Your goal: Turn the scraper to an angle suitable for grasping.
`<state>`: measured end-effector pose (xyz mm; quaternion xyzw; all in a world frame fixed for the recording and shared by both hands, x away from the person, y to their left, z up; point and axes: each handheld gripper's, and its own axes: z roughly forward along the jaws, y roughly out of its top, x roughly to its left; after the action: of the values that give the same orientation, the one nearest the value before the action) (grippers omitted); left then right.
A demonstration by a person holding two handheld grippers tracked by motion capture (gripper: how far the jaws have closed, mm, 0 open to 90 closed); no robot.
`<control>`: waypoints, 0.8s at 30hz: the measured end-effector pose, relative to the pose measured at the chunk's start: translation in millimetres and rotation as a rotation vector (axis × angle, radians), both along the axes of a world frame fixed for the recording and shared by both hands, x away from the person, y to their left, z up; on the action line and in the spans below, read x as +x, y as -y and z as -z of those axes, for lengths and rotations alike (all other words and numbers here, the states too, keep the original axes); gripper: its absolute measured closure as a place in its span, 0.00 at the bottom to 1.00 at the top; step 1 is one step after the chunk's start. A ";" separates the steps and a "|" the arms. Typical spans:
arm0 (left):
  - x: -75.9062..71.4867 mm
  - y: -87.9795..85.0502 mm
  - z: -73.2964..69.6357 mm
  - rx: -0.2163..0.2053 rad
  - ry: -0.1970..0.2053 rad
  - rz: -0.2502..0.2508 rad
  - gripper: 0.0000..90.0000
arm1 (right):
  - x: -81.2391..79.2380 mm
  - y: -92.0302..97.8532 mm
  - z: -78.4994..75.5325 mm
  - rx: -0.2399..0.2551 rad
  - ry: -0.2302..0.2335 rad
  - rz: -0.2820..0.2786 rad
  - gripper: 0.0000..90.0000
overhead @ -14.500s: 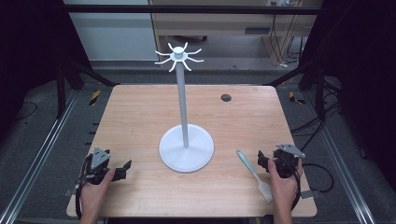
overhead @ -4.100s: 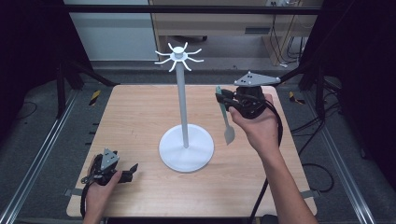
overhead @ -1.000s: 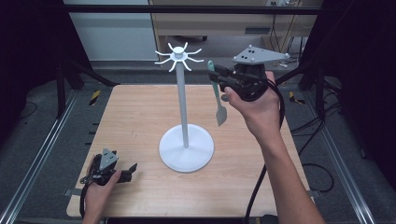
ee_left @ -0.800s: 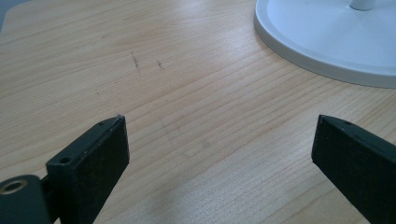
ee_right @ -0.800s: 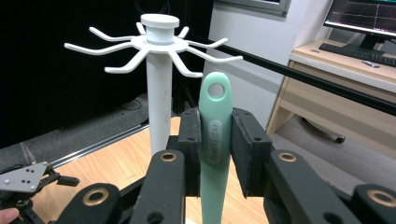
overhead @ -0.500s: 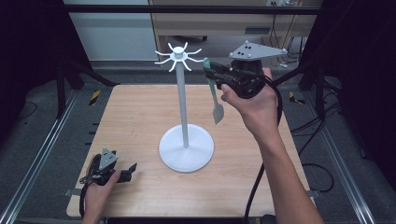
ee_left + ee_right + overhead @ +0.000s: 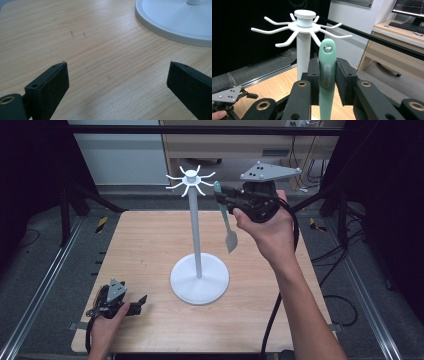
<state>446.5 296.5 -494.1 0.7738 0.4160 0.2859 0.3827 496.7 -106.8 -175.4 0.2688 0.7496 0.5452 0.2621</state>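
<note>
Right gripper (image 7: 223, 195), upper centre-right of the high view: held up off the table by the right hand (image 7: 270, 227), with its grey plate (image 7: 270, 171) on top. In the right gripper view its two black pads (image 7: 314, 80) press on either side of the handle of a pale green spatula (image 7: 327, 77); the jaws are clamped on it. The handle stands upright between the pads, its hanging hole at the top, lower centre of that frame. In the high view the spatula (image 7: 226, 217) hangs down from the gripper, blade lowest, above the table (image 7: 145, 240) and not touching it.

Rack (image 7: 196, 227), centre of the high view: a white post on a round base, crowned by a ring of curved hooks. The spatula handle's top lies just right of the hooks and about level with them. In the right gripper view the hooks (image 7: 303, 27) spread across the upper centre, directly behind and above the handle's hole; whether handle and hook touch cannot be told.

Left gripper (image 7: 141, 301), lower left of the high view: it rests on the table in the left hand (image 7: 105, 325), well apart from the rack. In the left gripper view its jaws stand wide apart over bare wood, nothing between them, with the rim of the rack's base (image 7: 170, 30) at upper right.
</note>
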 end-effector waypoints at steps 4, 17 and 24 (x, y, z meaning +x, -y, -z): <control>-0.3 -0.2 -0.2 0.000 0.000 -0.002 0.04 | 1.7 0.2 0.2 0.009 -0.008 -0.009 0.83; -0.3 0.7 0.1 0.004 -0.001 0.001 0.04 | 3.6 -4.9 1.7 0.011 -0.021 -0.032 0.83; -0.2 0.3 0.1 0.004 -0.002 0.001 0.04 | 4.9 -7.1 3.1 0.015 -0.021 -0.035 0.83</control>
<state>446.3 296.1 -494.2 0.7749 0.4156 0.2856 0.3810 501.6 -99.6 -178.5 0.2636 0.7528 0.5523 0.2425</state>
